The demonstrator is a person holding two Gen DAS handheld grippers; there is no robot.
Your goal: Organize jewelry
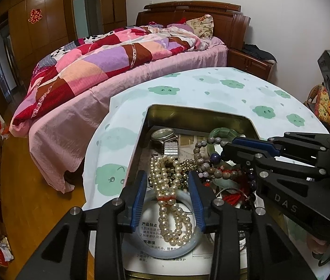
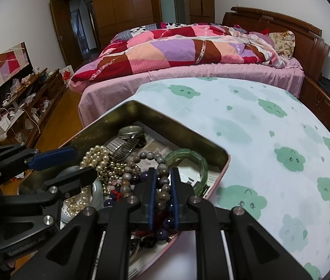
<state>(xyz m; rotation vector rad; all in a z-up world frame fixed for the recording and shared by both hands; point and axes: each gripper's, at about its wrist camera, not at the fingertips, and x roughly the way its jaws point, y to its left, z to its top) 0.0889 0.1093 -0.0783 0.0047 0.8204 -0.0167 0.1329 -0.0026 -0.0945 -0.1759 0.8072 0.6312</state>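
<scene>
Left claw (image 1: 167, 198) agape around glossy pearl strands (image 1: 165, 186); right claw (image 2: 163, 200) clamping mottled round-stone bracelet (image 2: 162, 186) over brassy tin (image 2: 109, 121).

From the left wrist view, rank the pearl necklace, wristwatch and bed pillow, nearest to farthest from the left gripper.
1. Pearl necklace: lying between the open fingers of the left gripper, over a pale bangle.
2. Wristwatch: farther back in the tin, near its far wall.
3. Bed pillow: across the room, against the headboard.

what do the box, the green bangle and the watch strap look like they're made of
Box: seems sheet metal, a tin, with a dull gold reflective inner wall.
Green bangle: translucent, glossy, faceted; jade, glass or resin, I cannot tell which.
Watch strap: silvery ribbed links, apparently an expanding metal band.
</scene>
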